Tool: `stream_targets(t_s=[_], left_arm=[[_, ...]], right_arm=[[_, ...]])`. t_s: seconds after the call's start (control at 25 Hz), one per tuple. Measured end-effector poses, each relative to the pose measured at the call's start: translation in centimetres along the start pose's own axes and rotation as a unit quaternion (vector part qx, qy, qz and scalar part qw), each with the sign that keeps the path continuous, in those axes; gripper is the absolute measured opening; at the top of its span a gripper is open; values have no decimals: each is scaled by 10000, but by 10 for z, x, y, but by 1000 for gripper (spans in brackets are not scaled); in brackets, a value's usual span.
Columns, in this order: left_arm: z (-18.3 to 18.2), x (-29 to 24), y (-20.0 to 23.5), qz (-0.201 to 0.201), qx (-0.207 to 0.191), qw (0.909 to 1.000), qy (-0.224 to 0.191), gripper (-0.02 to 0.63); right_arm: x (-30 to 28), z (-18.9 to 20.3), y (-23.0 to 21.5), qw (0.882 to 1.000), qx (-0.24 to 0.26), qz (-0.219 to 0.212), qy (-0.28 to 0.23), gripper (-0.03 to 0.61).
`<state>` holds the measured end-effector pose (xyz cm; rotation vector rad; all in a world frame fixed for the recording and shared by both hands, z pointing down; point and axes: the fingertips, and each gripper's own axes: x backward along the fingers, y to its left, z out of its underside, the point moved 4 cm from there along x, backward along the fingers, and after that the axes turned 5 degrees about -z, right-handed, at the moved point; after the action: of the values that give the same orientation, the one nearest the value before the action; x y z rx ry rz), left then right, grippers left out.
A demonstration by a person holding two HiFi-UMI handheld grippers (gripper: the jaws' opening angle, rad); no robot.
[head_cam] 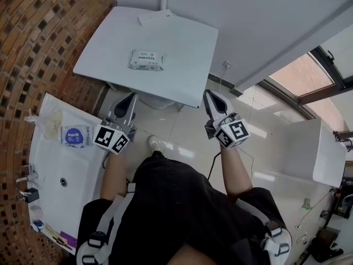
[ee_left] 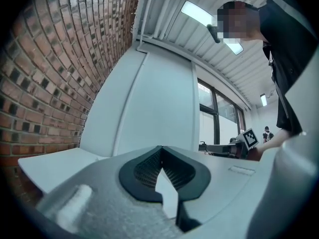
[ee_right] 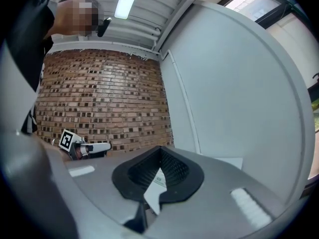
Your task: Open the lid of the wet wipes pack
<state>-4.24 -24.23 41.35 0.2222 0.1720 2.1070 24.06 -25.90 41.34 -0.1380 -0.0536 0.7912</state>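
From the head view, we see the wet wipes pack (head_cam: pixel 146 60) lying near the middle of the white table (head_cam: pixel 187 43). Our left gripper (head_cam: pixel 132 96) and right gripper (head_cam: pixel 209 95) hang at the table's near edge, well apart from the pack. In the left gripper view, the jaws meet with nothing between them. In the right gripper view, the jaws are likewise pressed together, empty.

Brick wall (head_cam: pixel 33 32), white table (head_cam: pixel 182 65), sink counter (head_cam: pixel 55 164), window (head_cam: pixel 309 76).

White wet wipes pack (head_cam: pixel 147 60), pale grey table (head_cam: pixel 187 37), red-brown brick wall (head_cam: pixel 38 37), black-and-white marker cube (head_cam: pixel 111 138).
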Motion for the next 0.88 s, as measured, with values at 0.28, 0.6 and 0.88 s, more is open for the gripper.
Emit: stream_targets(t_s=[0.28, 0.6, 0.88], left_arm=[[-5, -27, 35, 76, 63, 9999, -58, -2], [-21, -27, 86, -95, 187, 9996, -173, -2], [-24, -30, 102, -123, 113, 9997, -180, -2]], right_arm=[[-53, -7, -18, 9997, 159, -93, 129, 5], [-120, -7, -16, 9981, 433, -331, 281, 5], [-154, -5, -12, 9963, 550, -557, 357, 5]])
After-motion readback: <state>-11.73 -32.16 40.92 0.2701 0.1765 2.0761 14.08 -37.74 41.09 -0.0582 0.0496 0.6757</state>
